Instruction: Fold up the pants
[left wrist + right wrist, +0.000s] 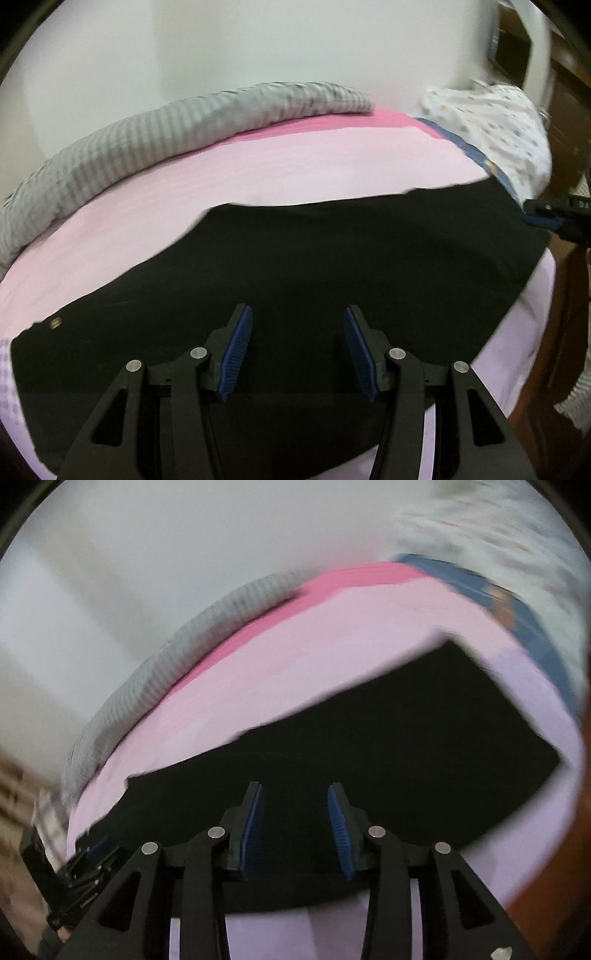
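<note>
The black pants [314, 266] lie flat across the pink bed sheet [258, 173], with a small metal button [55, 323] at their left end. My left gripper [297, 321] is open and empty just above the pants near their front edge. In the right wrist view the pants [388, 753] spread from lower left to upper right. My right gripper [294, 797] is open and empty above them. The right gripper also shows at the pants' right end in the left wrist view [554, 216], and the left gripper shows at the lower left in the right wrist view [92, 853].
A grey striped blanket [159, 136] is bunched along the far side of the bed by the white wall. A white spotted pillow [495, 129] with a blue band [476, 151] lies at the far right. Brown wooden furniture [565, 332] stands past the bed's right edge.
</note>
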Action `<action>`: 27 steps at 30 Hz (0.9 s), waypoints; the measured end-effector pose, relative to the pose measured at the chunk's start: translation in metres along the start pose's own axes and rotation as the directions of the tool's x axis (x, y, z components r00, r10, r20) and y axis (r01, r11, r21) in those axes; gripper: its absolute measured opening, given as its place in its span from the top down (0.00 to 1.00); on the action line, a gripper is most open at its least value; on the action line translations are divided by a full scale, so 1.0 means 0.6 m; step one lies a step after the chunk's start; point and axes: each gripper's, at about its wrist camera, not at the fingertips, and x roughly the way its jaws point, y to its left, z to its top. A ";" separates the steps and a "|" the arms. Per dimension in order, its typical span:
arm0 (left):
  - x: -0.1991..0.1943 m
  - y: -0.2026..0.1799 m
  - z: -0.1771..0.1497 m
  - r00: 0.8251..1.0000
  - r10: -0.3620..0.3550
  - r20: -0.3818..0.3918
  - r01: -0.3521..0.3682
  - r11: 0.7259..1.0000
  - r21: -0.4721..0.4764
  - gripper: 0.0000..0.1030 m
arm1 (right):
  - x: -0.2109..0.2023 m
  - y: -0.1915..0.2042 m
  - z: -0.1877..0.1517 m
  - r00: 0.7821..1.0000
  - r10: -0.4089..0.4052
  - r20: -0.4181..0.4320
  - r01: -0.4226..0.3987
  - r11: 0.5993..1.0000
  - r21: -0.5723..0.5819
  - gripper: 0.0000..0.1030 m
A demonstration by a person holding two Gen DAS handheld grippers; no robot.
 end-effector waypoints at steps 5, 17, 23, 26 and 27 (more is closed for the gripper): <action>0.017 -0.056 0.020 0.999 -0.045 -0.007 0.045 0.998 0.047 0.49 | -0.072 -0.162 -0.020 0.996 -0.064 0.061 0.048 0.971 0.235 0.66; 0.065 -0.118 0.033 0.994 -0.090 -0.068 0.093 0.995 0.047 0.49 | -0.062 -0.306 -0.035 0.992 -0.046 0.121 -0.013 0.896 0.444 0.66; 0.082 -0.122 0.029 0.992 -0.082 -0.096 0.085 0.996 0.036 0.49 | -0.047 -0.324 -0.021 0.988 -0.049 0.145 -0.023 0.890 0.456 0.67; 0.090 -0.123 0.027 0.991 -0.077 -0.108 0.081 0.996 0.036 0.49 | -0.039 -0.329 -0.009 0.986 -0.046 0.161 -0.032 0.892 0.451 0.70; 0.092 -0.124 0.026 0.991 -0.074 -0.112 0.079 0.996 0.037 0.49 | -0.035 -0.330 -0.005 0.986 -0.044 0.161 -0.035 0.890 0.455 0.72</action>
